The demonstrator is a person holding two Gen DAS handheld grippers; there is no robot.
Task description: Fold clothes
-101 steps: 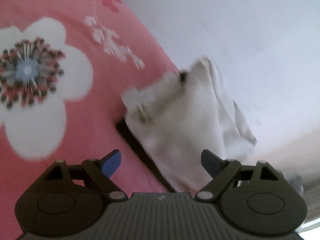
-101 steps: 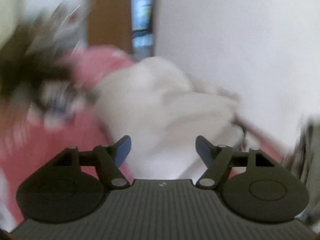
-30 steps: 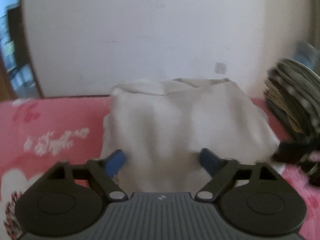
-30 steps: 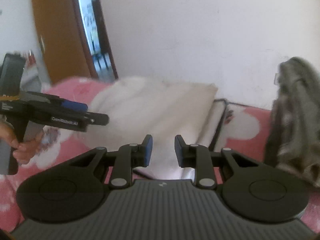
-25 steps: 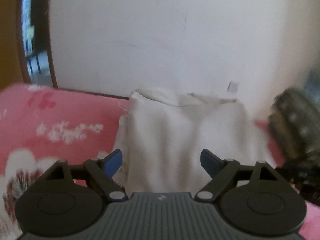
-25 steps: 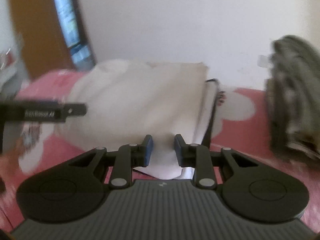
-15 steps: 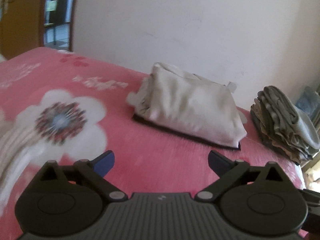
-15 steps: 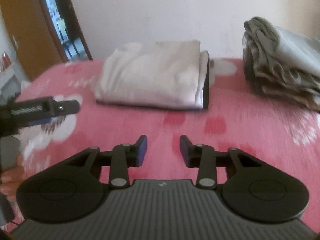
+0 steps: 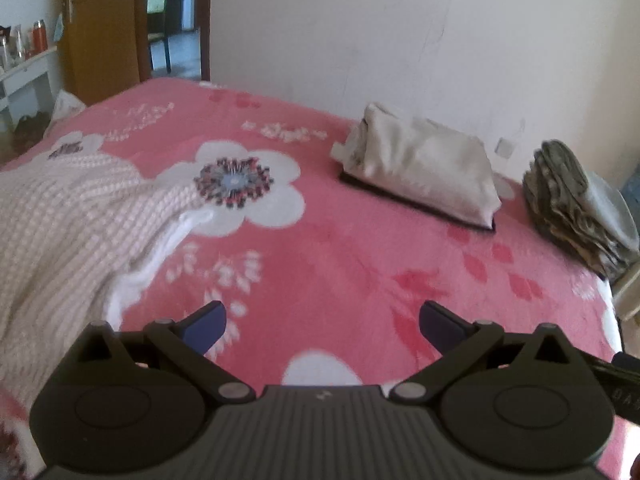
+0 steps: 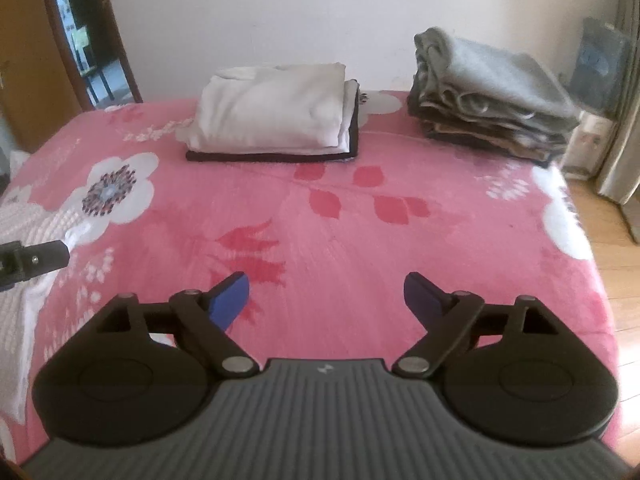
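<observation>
We look along both handheld grippers across a bed covered in a pink fleece blanket (image 10: 320, 216) printed with large white flowers and red leaves.

In the right wrist view, our right gripper (image 10: 326, 292) fills the bottom of the frame; its jaws, tipped with blue pads, are opening and already stand wide, with nothing between them but blanket below. In the upper centre lies a folded cream-white garment (image 10: 272, 114), resting on a dark folded piece whose black edge shows beneath it. In the upper right, well apart from it, sits a stack of folded grey and brown clothes (image 10: 488, 100) near the bed's far corner. At the left edge, a fingertip of our left gripper pokes into the frame above a pale waffle-knit garment (image 10: 24, 216).

In the left wrist view, our left gripper (image 9: 322, 322) sits at the bottom of the frame, its jaws spread fully wide and holding nothing. The pale waffle-knit garment (image 9: 68, 224) lies unfolded across the left side of the frame, to the left of the gripper. The folded cream-white garment (image 9: 420, 164) shows in the upper right, by the white wall (image 9: 400, 40), with the grey and brown stack (image 9: 576, 204) at the right edge. A wooden door (image 9: 100, 28) stands in the upper left.
</observation>
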